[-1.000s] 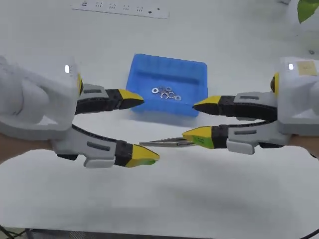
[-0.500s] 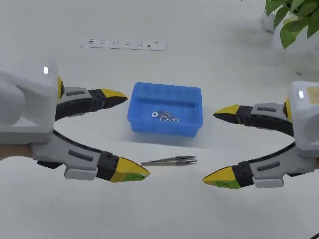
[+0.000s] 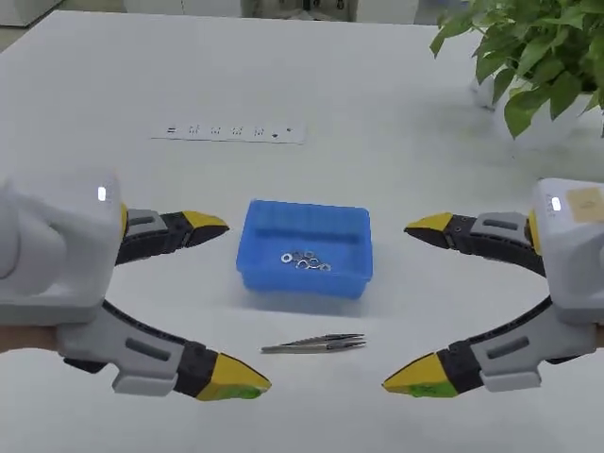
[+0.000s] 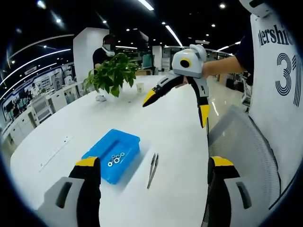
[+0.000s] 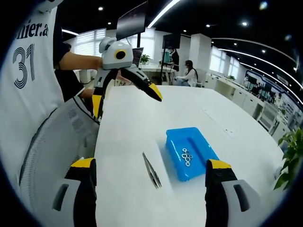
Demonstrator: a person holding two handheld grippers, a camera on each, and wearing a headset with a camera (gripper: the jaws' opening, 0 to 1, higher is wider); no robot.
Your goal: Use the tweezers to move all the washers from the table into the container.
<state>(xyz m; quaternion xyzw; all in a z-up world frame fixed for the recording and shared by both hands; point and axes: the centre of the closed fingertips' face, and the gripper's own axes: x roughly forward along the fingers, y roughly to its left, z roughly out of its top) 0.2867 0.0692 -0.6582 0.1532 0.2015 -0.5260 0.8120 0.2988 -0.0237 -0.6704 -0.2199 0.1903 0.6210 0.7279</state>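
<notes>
A blue container sits mid-table with several washers inside it. Metal tweezers lie flat on the white table just in front of it, touched by nothing. My left gripper is open wide to the left of the tweezers, and my right gripper is open wide to their right. In the left gripper view the container, washers and tweezers lie ahead, with the right gripper beyond. The right gripper view has the tweezers, container and left gripper.
A white power strip lies behind the container. A potted plant stands at the far right corner. A grey mesh chair and the person's jersey are at the table's near edge.
The right gripper's jaws, narrower and at the tweezers a second ago, have spread wide and drawn back right. The left gripper pulled back left. The head camera has tilted up.
</notes>
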